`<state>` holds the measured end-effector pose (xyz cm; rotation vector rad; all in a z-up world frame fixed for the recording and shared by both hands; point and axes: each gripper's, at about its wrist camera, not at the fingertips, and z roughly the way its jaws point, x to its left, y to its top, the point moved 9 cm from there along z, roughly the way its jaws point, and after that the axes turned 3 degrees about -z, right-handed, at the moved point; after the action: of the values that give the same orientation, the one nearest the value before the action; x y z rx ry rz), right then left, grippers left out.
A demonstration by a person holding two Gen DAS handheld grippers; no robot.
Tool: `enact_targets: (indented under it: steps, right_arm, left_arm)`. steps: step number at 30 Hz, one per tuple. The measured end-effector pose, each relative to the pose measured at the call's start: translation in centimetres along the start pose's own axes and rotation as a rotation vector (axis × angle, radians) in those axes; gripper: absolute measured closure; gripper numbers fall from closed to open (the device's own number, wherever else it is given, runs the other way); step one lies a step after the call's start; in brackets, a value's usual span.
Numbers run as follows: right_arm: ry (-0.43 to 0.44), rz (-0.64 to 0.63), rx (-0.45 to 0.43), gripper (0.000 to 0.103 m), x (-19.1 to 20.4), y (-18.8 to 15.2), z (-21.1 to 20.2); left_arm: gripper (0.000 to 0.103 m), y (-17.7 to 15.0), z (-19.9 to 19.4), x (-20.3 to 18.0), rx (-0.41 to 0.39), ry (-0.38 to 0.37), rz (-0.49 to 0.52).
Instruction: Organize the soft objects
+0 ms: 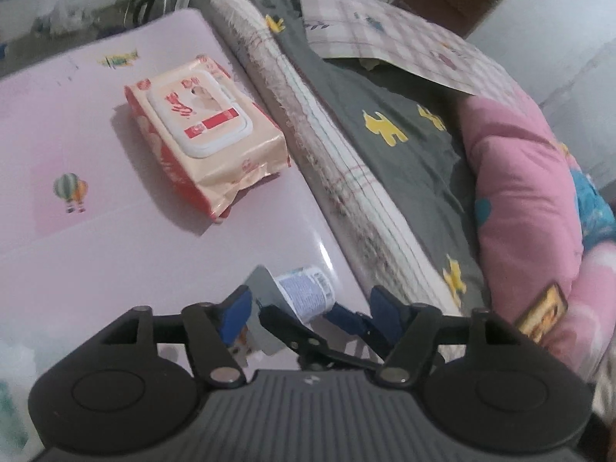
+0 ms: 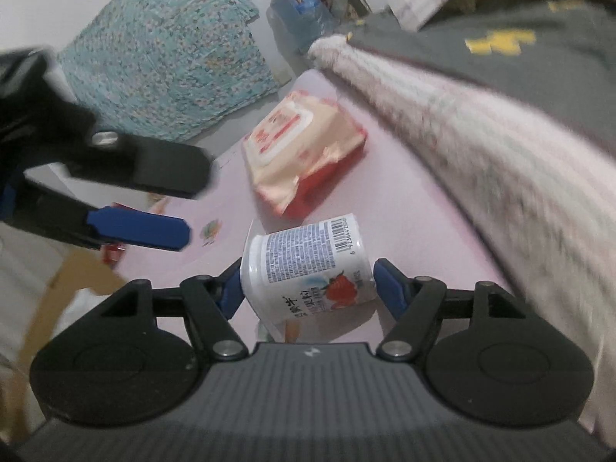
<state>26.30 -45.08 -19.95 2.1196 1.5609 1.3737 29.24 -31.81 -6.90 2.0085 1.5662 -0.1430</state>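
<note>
A white yogurt cup with a strawberry label lies on its side over the pink surface, and my right gripper is shut on it, one blue pad against each side. In the left wrist view the same cup and the right gripper show low down, between the spread fingers of my left gripper. Seen from the right wrist, the left gripper hovers to the left of the cup, open and holding nothing. A peach and red pack of wet wipes lies flat farther back.
A bed borders the pink surface: a worn mattress edge, a grey sheet with yellow dogs, a pink quilt and a checked pillow. A teal patterned bundle and a blue water jug stand beyond.
</note>
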Motion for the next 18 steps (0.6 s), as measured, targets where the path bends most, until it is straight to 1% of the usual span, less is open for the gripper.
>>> enact_targets:
  steps: [5, 9, 11, 12, 14, 18]
  right_arm:
    - [0.116, 0.174, 0.079, 0.034, 0.6, -3.5, -2.0]
    - [0.251, 0.352, 0.184, 0.034, 1.4, -6.6, -2.9]
    - [0.297, 0.430, 0.243, 0.034, 1.8, -7.9, -3.1]
    - [0.318, 0.462, 0.267, 0.034, 2.0, -8.4, -3.1]
    - [0.340, 0.514, 0.314, 0.034, 2.1, -9.1, -3.2]
    - [0.293, 0.510, 0.348, 0.033, 2.1, -9.2, -3.8]
  left_arm:
    - [0.024, -3.6, -4.6, -1.0, -0.107, 0.042, 0.113]
    - [0.024, -6.0, -7.8, -1.2, -0.183, 0.068, 0.156]
    - [0.023, -7.2, -9.2, -1.3, -0.215, 0.075, 0.174]
    - [0.020, -7.8, -9.7, -1.4, -0.228, 0.080, 0.181]
    - [0.019, -9.0, -10.6, -1.4, -0.247, 0.099, 0.206]
    - [0.018, -11.4, -11.7, -1.5, -0.265, 0.137, 0.253]
